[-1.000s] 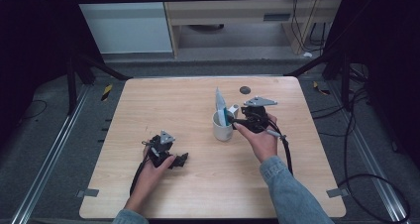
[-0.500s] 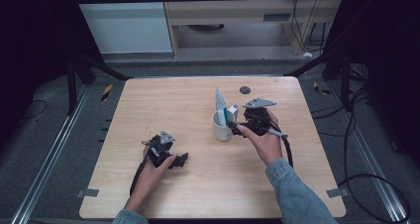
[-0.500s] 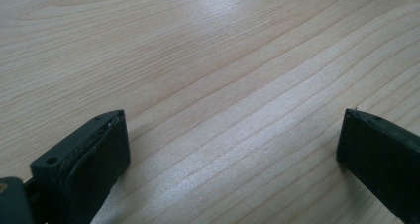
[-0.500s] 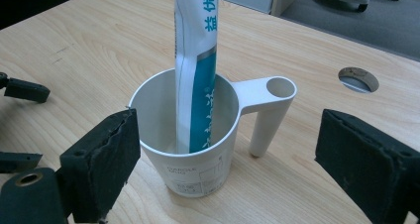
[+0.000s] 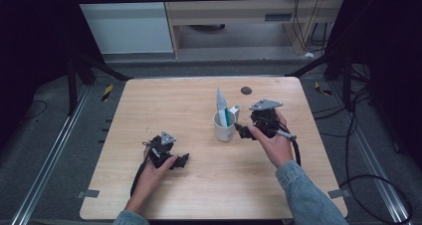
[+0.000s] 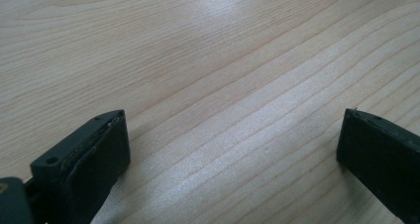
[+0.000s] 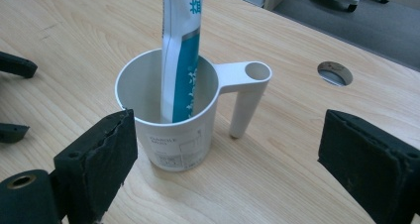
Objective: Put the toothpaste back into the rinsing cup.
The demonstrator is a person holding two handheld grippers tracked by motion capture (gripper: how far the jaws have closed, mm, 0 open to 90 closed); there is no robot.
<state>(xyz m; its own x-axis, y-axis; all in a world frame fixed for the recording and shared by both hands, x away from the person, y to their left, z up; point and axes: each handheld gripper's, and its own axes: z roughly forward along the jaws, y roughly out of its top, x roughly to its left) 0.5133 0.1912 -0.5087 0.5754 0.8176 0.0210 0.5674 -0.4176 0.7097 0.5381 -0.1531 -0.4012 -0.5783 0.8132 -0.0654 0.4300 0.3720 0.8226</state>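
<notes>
A pale wooden table (image 5: 199,110) stands on a grey floor, with a shelf unit behind it and dark frame rails at either side. On the table there is one white cup (image 5: 224,127) with a single tube of toothpaste (image 5: 222,108) standing upright inside it, and one round dark hole (image 5: 246,90) in the tabletop, beyond the cup. Two grippers are in use. The right gripper (image 5: 243,131) sits just beside the cup on its handle side, jaws spread wide; in the right gripper view the cup (image 7: 171,110) stands between them, with the left jaw close against its wall and the right jaw well apart. The left gripper (image 5: 183,160) rests near the table's front edge, well apart from the cup, its jaws wide over bare wood. Compared with a second ago, the right gripper has drawn slightly back from the cup, while the left gripper has stayed where it was.
</notes>
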